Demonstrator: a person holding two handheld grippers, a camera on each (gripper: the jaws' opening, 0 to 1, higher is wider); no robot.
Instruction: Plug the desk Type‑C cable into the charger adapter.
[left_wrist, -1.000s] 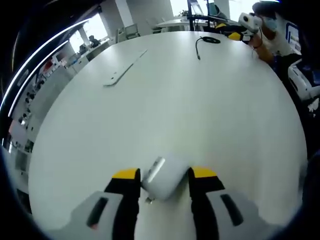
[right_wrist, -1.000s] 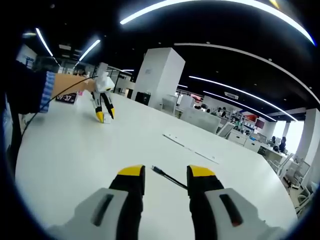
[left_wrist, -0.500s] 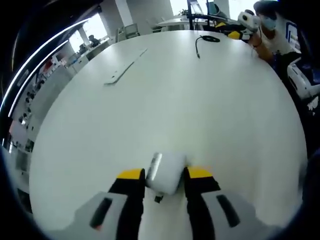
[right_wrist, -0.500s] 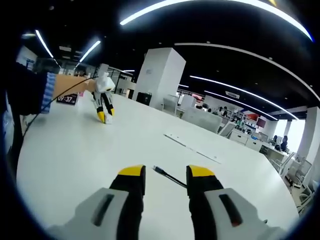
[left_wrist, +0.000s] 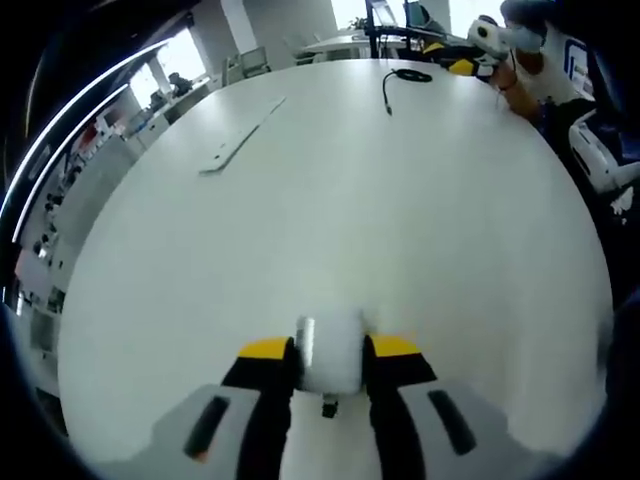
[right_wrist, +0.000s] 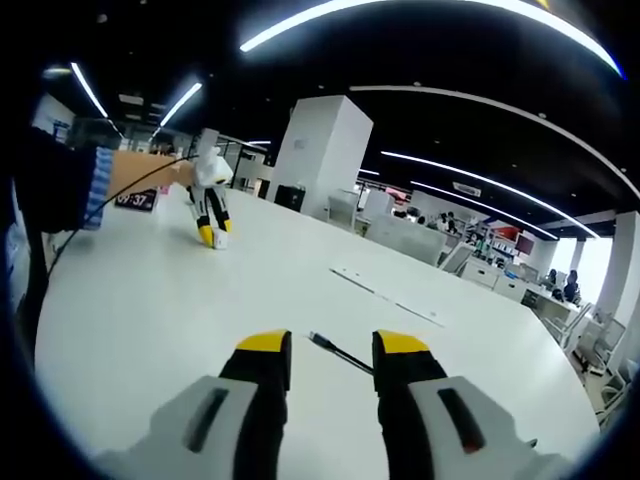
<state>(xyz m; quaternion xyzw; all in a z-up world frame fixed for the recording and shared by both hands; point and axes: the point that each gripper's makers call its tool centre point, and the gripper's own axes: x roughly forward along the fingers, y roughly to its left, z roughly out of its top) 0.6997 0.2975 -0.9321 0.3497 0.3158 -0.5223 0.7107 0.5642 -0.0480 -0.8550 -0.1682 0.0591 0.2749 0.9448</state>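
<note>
Gripping white charger adapter (left_wrist: 330, 350) w/ left claw (left_wrist: 330, 350): yellow-tipped jaws pressed vs both sides of it, low on white table (left_wrist: 330, 200). Adapter a bit blurred; small dark bit poking out beneath, betw. jaws, can't tell what. Same grip visible far off in right gripper view: left claw (right_wrist: 213, 236) pointing down at table (right_wrist: 150, 300), white adapter (right_wrist: 219, 240) at its tips, touching or just above surface, can't tell which. Held by person's hand (right_wrist: 145, 170) w/ striped cuff (right_wrist: 95, 185) coming in from left; thin dark cord running along arm.

Right claw (right_wrist: 328, 358) open, jaws apart, nothing betw. pads. Black Type-C cable (right_wrist: 335, 352) lying on table just ahead, plug end (right_wrist: 313, 338) pointing up-left, line running back behind right jaw. No contact visible betw. jaws and cable.

In left gripper view, cable (left_wrist: 400, 80) at far table edge, well apart from adapter: coil near rim, plug end trailing toward cam. Right claw (left_wrist: 462, 66) next to coil, yellow tips showing, person behind. Flat white strip (left_wrist: 240, 140) lying on table off left, also in right gripper view (right_wrist: 385, 295) beyond cable.

Bkgd: open office, ceiling light strips, white column, desks, chairs.
</note>
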